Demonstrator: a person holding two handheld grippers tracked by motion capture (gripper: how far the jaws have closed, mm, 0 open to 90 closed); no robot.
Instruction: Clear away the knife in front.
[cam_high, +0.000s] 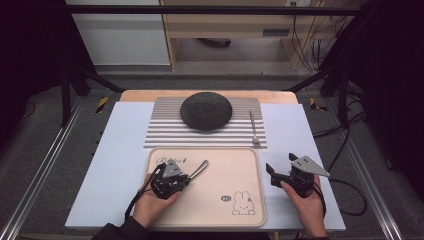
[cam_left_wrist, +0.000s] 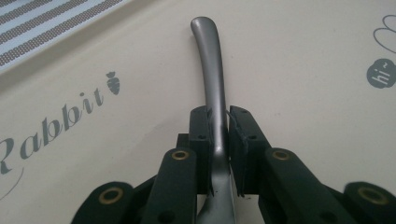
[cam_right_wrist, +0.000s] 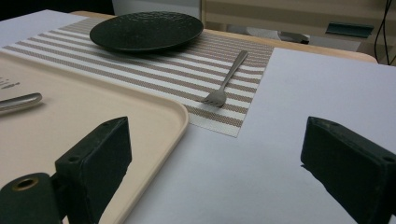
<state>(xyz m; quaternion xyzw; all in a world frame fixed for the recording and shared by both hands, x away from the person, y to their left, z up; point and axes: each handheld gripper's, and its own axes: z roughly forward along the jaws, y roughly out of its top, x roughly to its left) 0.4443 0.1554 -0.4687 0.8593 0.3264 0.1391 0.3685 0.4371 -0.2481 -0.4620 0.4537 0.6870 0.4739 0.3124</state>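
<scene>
Left hand-held gripper (cam_left_wrist: 218, 140) clenched on metal handle (cam_left_wrist: 210, 70), above beige tray (cam_left_wrist: 303, 140)

There's grey script on the beige tray (cam_left_wrist: 299, 56): "Rabbit", spelled out in slanted letters with a little carrot drawn right after the final t, and over at the tray's edge a dark round speech bubble that says "hi~"

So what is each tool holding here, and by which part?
The left tool is clamped on a metal utensil, partway along its handle, over the tray. The right tool holds nothing; its jaws stand open.
</scene>
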